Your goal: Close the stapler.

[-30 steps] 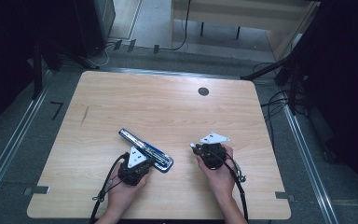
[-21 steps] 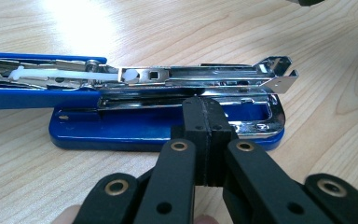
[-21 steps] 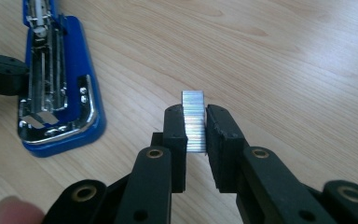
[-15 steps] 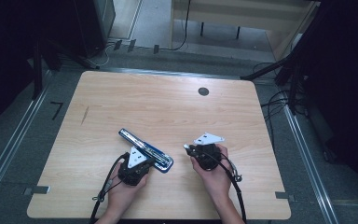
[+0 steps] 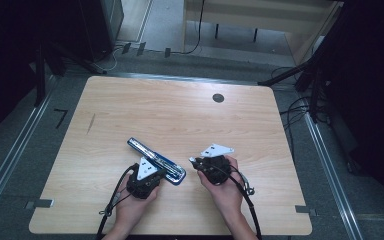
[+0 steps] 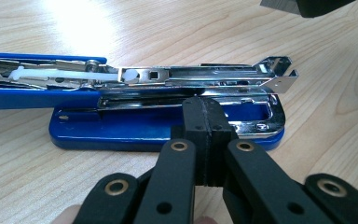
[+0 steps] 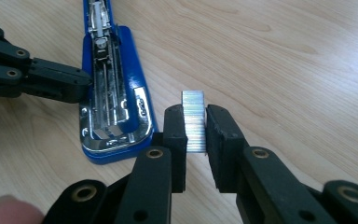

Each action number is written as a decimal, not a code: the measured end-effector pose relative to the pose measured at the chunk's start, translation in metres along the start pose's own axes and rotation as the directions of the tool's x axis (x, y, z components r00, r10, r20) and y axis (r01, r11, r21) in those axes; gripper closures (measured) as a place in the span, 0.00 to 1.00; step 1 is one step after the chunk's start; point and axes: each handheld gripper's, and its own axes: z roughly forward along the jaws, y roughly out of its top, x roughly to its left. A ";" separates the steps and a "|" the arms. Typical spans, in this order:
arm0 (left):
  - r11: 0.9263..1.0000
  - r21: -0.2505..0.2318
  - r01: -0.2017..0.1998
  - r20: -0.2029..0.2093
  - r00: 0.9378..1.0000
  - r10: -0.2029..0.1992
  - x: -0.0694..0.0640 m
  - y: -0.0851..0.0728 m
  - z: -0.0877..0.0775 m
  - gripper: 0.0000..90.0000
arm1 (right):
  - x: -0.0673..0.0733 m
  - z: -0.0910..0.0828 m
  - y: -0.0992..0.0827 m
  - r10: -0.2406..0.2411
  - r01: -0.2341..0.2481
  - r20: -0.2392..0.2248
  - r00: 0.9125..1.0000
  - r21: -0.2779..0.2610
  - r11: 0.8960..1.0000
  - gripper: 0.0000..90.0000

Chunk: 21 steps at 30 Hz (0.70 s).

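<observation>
Right now, as seen from above and along each pair of jaws:

Table: a light wooden table point(image 5: 180, 115) spans the middle of the high view, with a small dark round cap point(image 5: 218, 98) near its upper right.

Stapler: a blue stapler point(image 5: 156, 161) lies flat in the lower middle of the high view, running from upper left to lower right. It is swung open, with its chrome staple channel point(image 6: 205, 77) lifted off the blue base point(image 6: 121, 133) in the left gripper view.

Left gripper: the left gripper point(image 5: 152, 172) sits at the lower left of the stapler's near end in the high view, held by the left hand point(image 5: 130, 205). In the left gripper view point(image 6: 209, 121) its jaws are pressed together with no gap, their tips against the near edge of the blue base; nothing is between them.

Right gripper: the right gripper point(image 5: 194, 161) sits just right of the stapler's near end, held by the right hand point(image 5: 225, 187). In the right gripper view point(image 7: 196, 121) its jaws stand narrow, clamped on a strip of staples point(image 7: 194, 119).

Staples: the silvery strip stands upright between the jaws, its top poking above them, just beside the stapler's lower right end and apart from it.

Around the table: grey floor, metal rails and loose cables at the frame edges.
</observation>
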 end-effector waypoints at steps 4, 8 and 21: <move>1.000 -0.001 0.001 0.000 1.000 -0.001 0.000 0.000 0.000 1.00 | 0.004 0.001 0.002 -0.009 0.009 -0.009 1.000 -0.003 1.000 0.88; 1.000 0.000 0.001 0.000 1.000 -0.001 0.000 0.000 0.000 1.00 | 0.009 0.001 0.004 -0.018 0.018 -0.023 1.000 -0.007 1.000 0.88; 1.000 -0.002 0.003 -0.002 1.000 -0.003 0.000 0.000 0.000 1.00 | 0.025 0.008 0.007 -0.050 0.050 -0.064 0.997 -0.001 0.999 0.88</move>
